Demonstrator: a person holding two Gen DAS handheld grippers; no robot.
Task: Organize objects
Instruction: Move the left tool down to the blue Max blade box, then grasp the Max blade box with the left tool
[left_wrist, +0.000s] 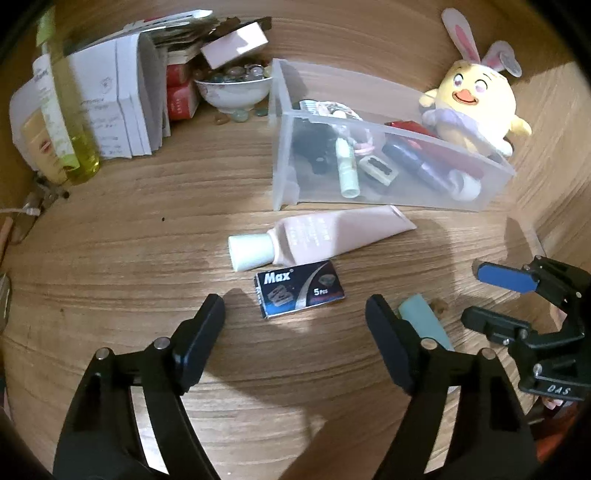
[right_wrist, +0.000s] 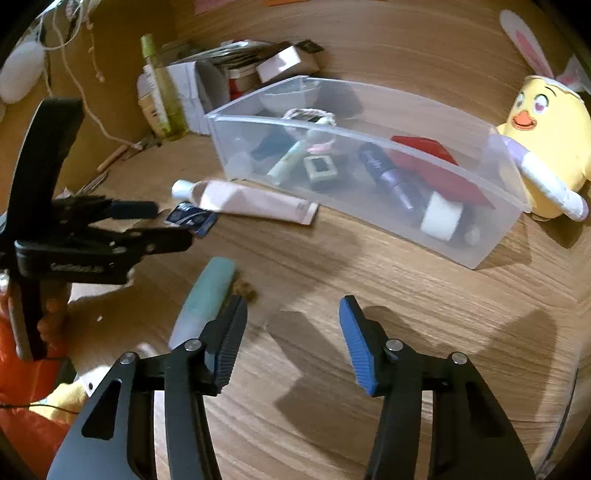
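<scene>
A clear plastic bin (left_wrist: 491, 168) (right_wrist: 369, 127) holds several cosmetics. In front of it lie a pink tube (left_wrist: 325, 236) (right_wrist: 255, 201) with a white cap, a dark blue "Max" blade box (left_wrist: 300, 288) (right_wrist: 192, 218) and a teal tube (left_wrist: 424, 317) (right_wrist: 210, 291). My left gripper (left_wrist: 295, 310) is open and empty, its fingers either side of the blade box, just short of it. My right gripper (right_wrist: 293, 325) is open and empty over bare wood, right of the teal tube; it also shows in the left wrist view (left_wrist: 484, 295).
A yellow chick plush (left_wrist: 476, 99) (right_wrist: 546, 147) stands behind the bin. At the back left are white boxes (left_wrist: 122, 103), a yellow-green bottle (left_wrist: 70, 122) and a bowl of glass pebbles (left_wrist: 234, 86). Wooden walls enclose the back and right.
</scene>
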